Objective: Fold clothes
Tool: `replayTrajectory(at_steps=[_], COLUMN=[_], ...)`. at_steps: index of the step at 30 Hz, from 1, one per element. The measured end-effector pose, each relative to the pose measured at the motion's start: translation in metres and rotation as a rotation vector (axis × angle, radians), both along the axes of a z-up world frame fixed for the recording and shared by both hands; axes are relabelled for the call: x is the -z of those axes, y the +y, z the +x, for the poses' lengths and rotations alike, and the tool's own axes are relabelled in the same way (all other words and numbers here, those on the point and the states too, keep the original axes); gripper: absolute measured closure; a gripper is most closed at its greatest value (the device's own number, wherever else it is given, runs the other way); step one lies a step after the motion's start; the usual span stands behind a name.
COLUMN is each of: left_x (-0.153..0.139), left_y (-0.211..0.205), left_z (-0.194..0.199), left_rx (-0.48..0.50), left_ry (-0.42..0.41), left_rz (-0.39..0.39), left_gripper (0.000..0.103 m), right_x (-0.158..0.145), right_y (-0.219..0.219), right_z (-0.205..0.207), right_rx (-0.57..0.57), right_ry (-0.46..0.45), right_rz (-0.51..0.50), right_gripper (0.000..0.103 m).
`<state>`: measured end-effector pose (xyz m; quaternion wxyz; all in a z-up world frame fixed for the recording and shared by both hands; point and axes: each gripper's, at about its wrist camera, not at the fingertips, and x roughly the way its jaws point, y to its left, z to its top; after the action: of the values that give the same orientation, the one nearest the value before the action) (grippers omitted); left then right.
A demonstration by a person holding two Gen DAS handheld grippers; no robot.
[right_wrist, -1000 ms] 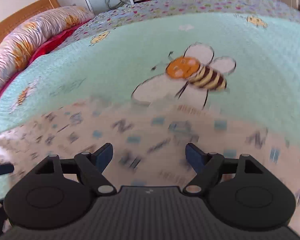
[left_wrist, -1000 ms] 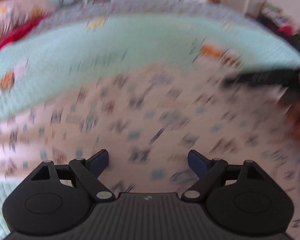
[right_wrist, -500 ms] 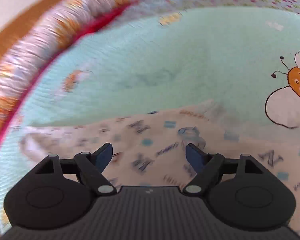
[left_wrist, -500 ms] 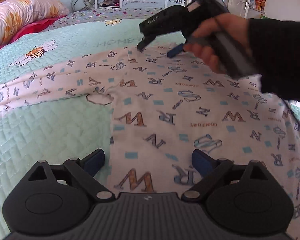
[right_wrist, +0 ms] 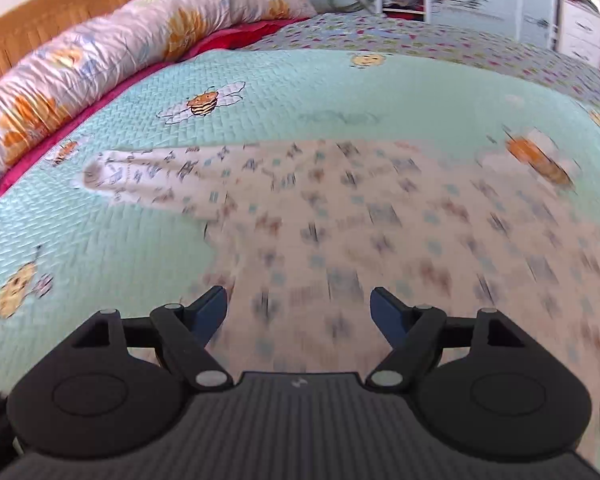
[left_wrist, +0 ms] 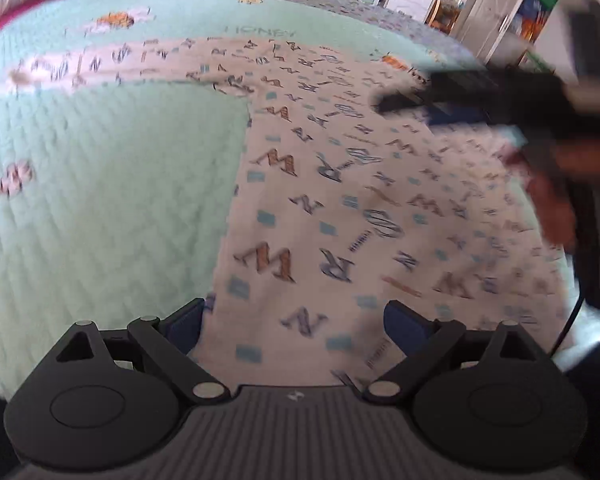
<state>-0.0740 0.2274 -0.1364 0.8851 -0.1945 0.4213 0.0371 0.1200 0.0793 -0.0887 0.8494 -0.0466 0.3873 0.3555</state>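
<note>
Shirt: the letter-print shirt (left_wrist: 340,208) lies flat on the bed (left_wrist: 100,200), one sleeve (right_wrist: 140,176) toward the pillow edge, ready for folding.
Left tongs (left_wrist: 294,322): apart, empty, above the hem.
Right tongs (right_wrist: 298,312): apart, empty.

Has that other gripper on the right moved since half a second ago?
Yes. In the left wrist view the right gripper now sits lower and further right over the letter-print shirt, away from the "HONEY" lettering on the bedspread.
</note>
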Motion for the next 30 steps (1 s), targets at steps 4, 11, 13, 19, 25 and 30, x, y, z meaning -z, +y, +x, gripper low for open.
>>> replayTrajectory(at_steps=[4,11,13,19,25,30], left_x=[0.005,0.009,0.008,0.013,0.02,0.005], left_y=[0.019,0.044,0.045,0.038,0.049,0.047], left_z=[-0.005,0.001,0.001,0.006,-0.011,-0.029], left_rx=[-0.068,-0.111,-0.112,-0.074,-0.156,-0.146], left_ry=[-0.022,-0.021,-0.013,0.032,0.035,0.032], left_rz=[-0.174,-0.373,-0.37,-0.411,-0.448,-0.38], left_gripper=[0.007,0.008,0.012,0.067,0.098,0.1], right_x=[-0.001,0.047,0.066,0.093,0.092,0.073], right_y=[-0.115,-0.279,-0.296,-0.284,-0.264,-0.26], right_z=[-0.046,-0.09,-0.096,-0.093,-0.091,-0.101], right_rx=[0.214,0.528,0.583,0.566,0.514,0.505], right_ry=[0.11,0.489,0.55,0.644,0.656,0.615], right_rz=[0.132,0.416,0.505,0.571,0.51,0.47], right_gripper=[0.024,0.024,0.028,0.062,0.095,0.098])
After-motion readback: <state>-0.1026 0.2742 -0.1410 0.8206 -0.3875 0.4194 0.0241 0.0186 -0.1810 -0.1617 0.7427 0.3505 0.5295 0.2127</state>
